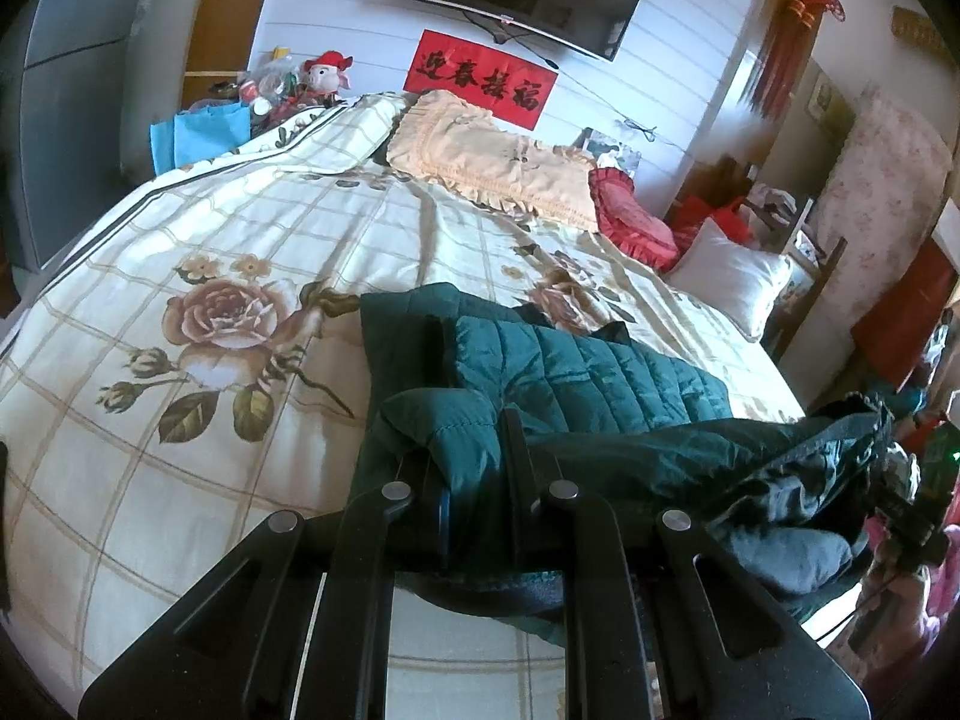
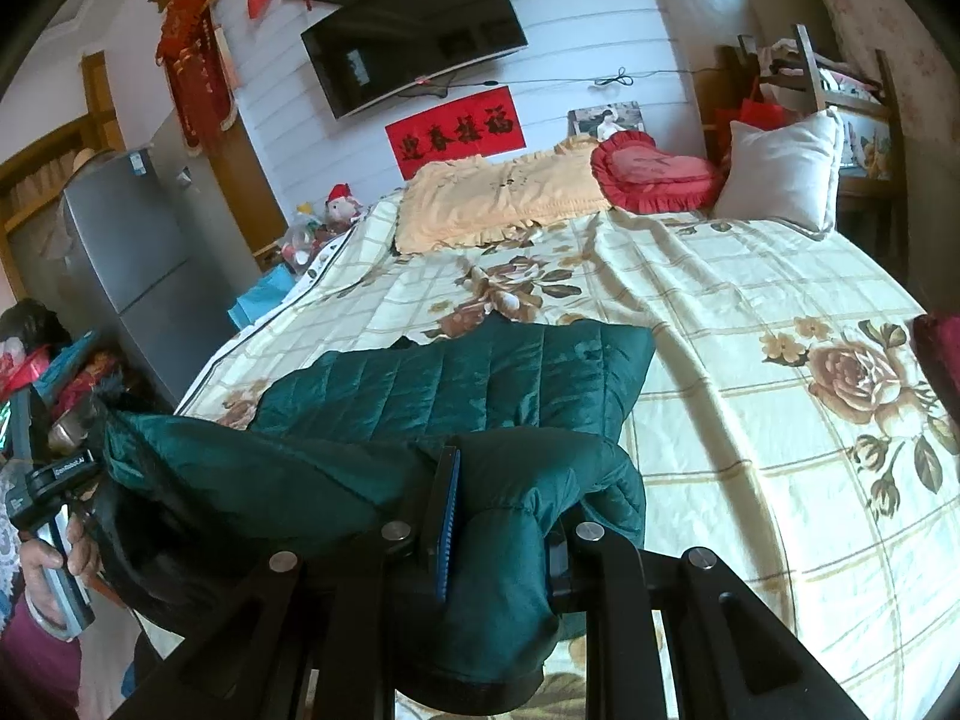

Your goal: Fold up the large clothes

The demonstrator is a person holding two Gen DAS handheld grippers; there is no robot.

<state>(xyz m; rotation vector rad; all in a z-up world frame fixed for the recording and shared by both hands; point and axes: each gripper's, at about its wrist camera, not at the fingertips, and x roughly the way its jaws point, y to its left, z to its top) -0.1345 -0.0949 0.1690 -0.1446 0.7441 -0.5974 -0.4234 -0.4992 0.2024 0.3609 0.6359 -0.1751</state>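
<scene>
I have the left gripper (image 1: 477, 462) clamped tight on the near hem of the dark green quilted jacket (image 1: 576, 378), a thick roll of padded fabric bunched between its fingers, and the right gripper (image 2: 498, 516) pinched almost closed on the other corner of that same hem, the cloth bulging out around its blue-padded fingers (image 2: 447, 516). Ahead of both sets of fingers the rest of the jacket lies flat on the floral bedspread (image 1: 198, 312), its quilted panel stretching away from the tips toward the yellow frilled pillow (image 2: 492, 198) and the red heart cushion (image 2: 654, 171), which sit well beyond it at the head of the bed. Between my two grips the lifted edge sags in a loose dark fold, and in the right wrist view I can see the person's hand (image 2: 66, 546) on the left tool's handle off to the side of the fingers. I judge this to be the middle of a fold, with the bottom edge picked up and ready to be carried over the body of the jacket. Next I would need both grips to travel forward together at even height, keeping the hem taut, then lower it squarely onto the far part before letting go
</scene>
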